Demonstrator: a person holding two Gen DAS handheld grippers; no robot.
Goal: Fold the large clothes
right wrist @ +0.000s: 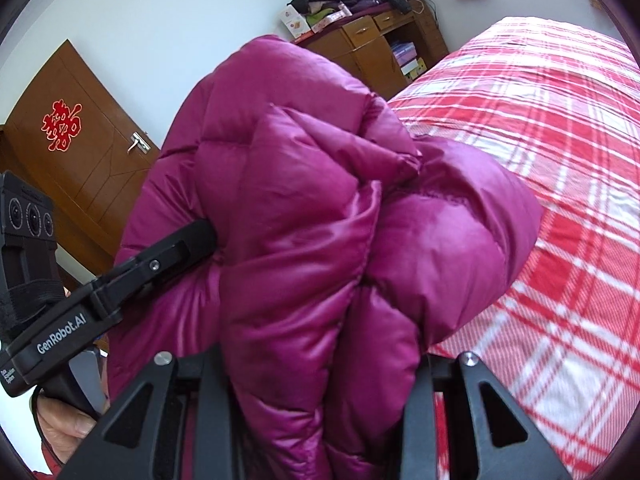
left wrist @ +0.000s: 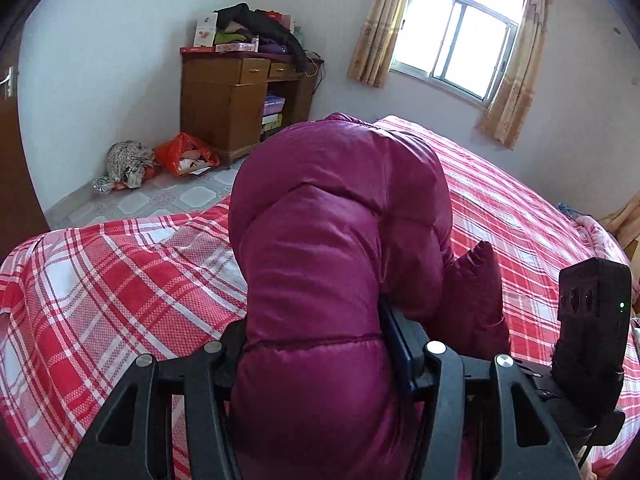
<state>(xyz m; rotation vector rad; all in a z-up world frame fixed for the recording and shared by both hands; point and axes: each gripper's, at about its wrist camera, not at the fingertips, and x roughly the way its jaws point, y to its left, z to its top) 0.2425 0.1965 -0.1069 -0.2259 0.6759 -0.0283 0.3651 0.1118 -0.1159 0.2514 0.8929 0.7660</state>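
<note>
A bulky magenta puffer jacket (left wrist: 332,216) is bunched up and held above a bed with a red-and-white plaid sheet (left wrist: 112,280). My left gripper (left wrist: 316,344) is shut on a thick fold of it, and the padding bulges up between the fingers. In the right wrist view the jacket (right wrist: 312,208) fills the middle, with my right gripper (right wrist: 320,360) shut on another bunched fold. One finger of the left gripper (right wrist: 196,236) presses into the jacket's left side there. The right gripper's black body (left wrist: 592,320) shows at the right of the left wrist view.
A wooden cabinet (left wrist: 236,108) heaped with clothes and boxes stands against the far wall. An orange bag (left wrist: 184,154) and a cloth bundle (left wrist: 128,160) lie on the tiled floor. A curtained window (left wrist: 456,36) and a brown door (right wrist: 80,132) are in view. A hand (right wrist: 60,428) holds the left gripper.
</note>
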